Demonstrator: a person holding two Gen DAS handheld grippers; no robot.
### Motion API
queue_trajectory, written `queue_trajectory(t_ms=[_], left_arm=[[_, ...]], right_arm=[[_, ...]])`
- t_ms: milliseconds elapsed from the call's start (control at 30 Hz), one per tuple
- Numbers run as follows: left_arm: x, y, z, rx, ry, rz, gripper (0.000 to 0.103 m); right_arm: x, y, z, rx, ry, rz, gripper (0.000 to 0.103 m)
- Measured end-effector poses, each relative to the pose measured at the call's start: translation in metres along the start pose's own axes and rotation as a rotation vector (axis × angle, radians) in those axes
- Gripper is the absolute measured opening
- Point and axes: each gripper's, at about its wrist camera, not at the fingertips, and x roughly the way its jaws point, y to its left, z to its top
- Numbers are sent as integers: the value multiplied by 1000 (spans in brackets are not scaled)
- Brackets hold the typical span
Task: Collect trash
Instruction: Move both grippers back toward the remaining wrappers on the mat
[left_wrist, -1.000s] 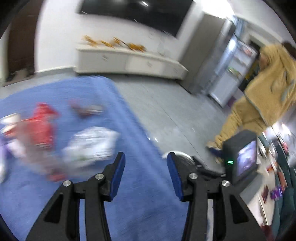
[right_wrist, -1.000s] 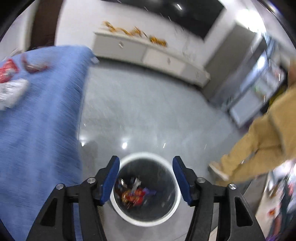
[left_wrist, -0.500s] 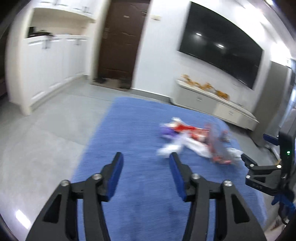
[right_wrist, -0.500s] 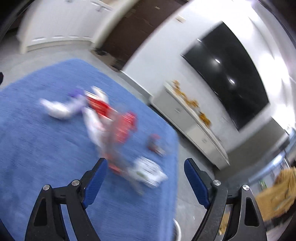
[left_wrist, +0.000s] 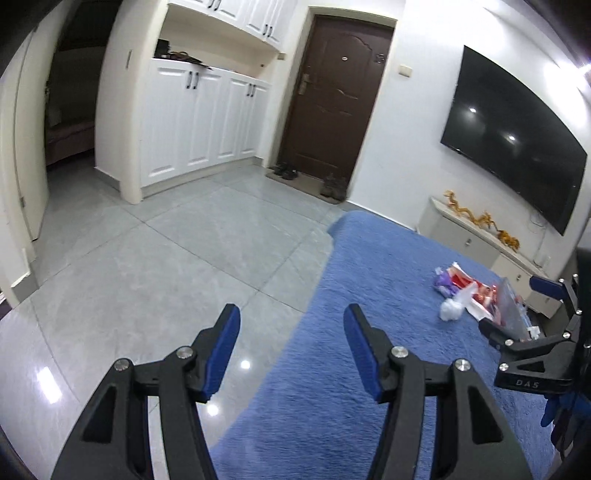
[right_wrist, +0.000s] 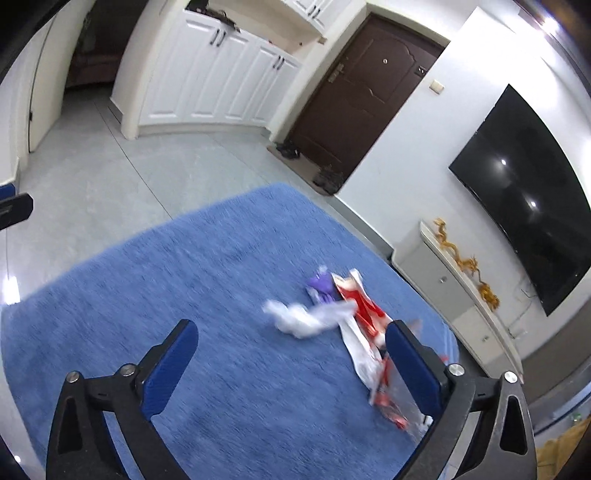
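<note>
- Two claws hang above a blue rug (right_wrist: 155, 280) on grey floor tiles (left_wrist: 155, 258), both released and holding nothing.
- Right claw (right_wrist: 291, 362) is spread wide over the rug; the trash pile (right_wrist: 343, 317) lies just ahead, toward its right finger (right_wrist: 410, 365), not touched.
- Left claw (left_wrist: 291, 350) straddles the rug's edge, the trash pile (left_wrist: 476, 295) well off to its right.
- White crumpled wrapper (right_wrist: 295, 317) lies nearest, purple scrap (right_wrist: 321, 284) behind it.

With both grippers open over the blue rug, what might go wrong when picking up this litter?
1. The crumpled white plastic bag, red-and-white wrapper and purple scrap overlap, so the right gripper may lift several and drop one.
2. The fluffy blue rug could snag in closing jaws.
3. The left gripper points mostly at floor.
</note>
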Motion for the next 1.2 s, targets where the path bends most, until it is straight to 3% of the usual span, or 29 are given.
queue_trajectory(t_ms=[200, 533, 1000, 1200], left_arm=[[9, -14, 1, 60, 52, 30, 56], [18, -88, -10, 173, 101, -32, 56], [40, -200, -31, 374, 163, -89, 56], [62, -220, -40, 406, 216, -105, 56]], right_arm=[[-12, -21, -6, 79, -22, 27, 103], [-19, -84, -53, 263, -6, 57, 103], [-28, -159, -144, 410, 91, 4, 103], [-19, -175, -172, 449, 158, 0, 103]])
